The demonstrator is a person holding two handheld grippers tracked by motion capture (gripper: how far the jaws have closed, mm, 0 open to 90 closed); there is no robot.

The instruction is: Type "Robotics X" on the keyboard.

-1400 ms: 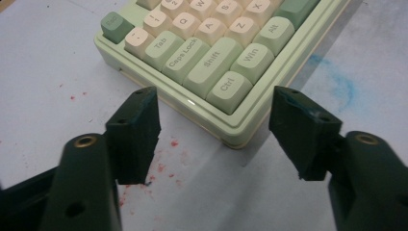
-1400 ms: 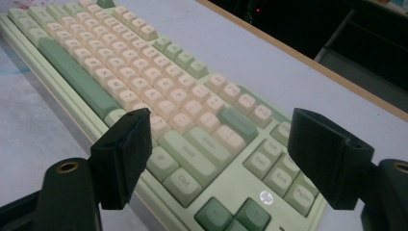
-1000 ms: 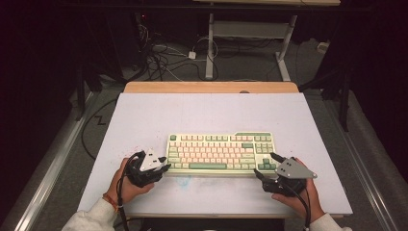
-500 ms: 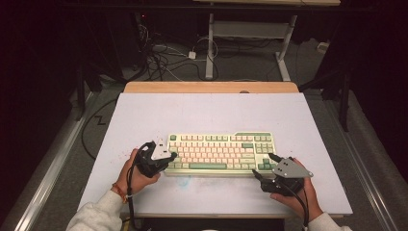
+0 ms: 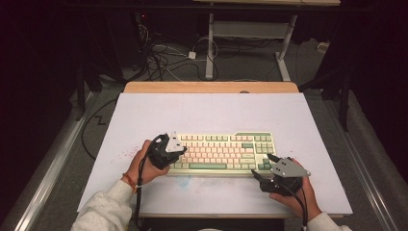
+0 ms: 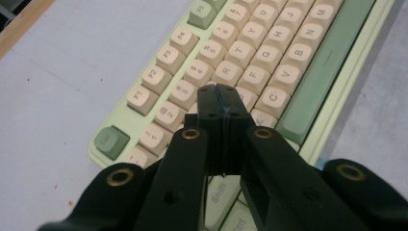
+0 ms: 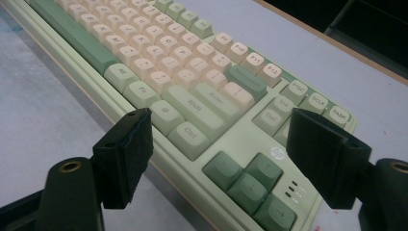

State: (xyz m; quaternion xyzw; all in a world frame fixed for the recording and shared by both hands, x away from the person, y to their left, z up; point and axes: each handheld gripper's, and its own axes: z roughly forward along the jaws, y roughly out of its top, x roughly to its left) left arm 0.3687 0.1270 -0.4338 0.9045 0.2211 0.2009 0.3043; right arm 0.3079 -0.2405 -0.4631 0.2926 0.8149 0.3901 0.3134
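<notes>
Table [image 5: 144,115]: one keyboard [image 5: 221,151], two tools [image 5: 182,150] [image 5: 262,166].

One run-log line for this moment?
left gripper: shut, empty, over keyboard left keys | right gripper: open, at arrow-key corner | table

Two black hand-held tongs, pale sleeves behind them

Left of the keyboard [image 5: 222,153], the left tongs [image 5: 179,153] are matt black with brass-ringed pivot holes, a grey three-cornered plate on top and a black cable trailing past an orange wristband [image 5: 127,180] and a light grey sleeve [image 5: 103,209]. At the keyboard's right end, the right tongs [image 5: 262,166] carry blocky black pads and a like plate.
</notes>
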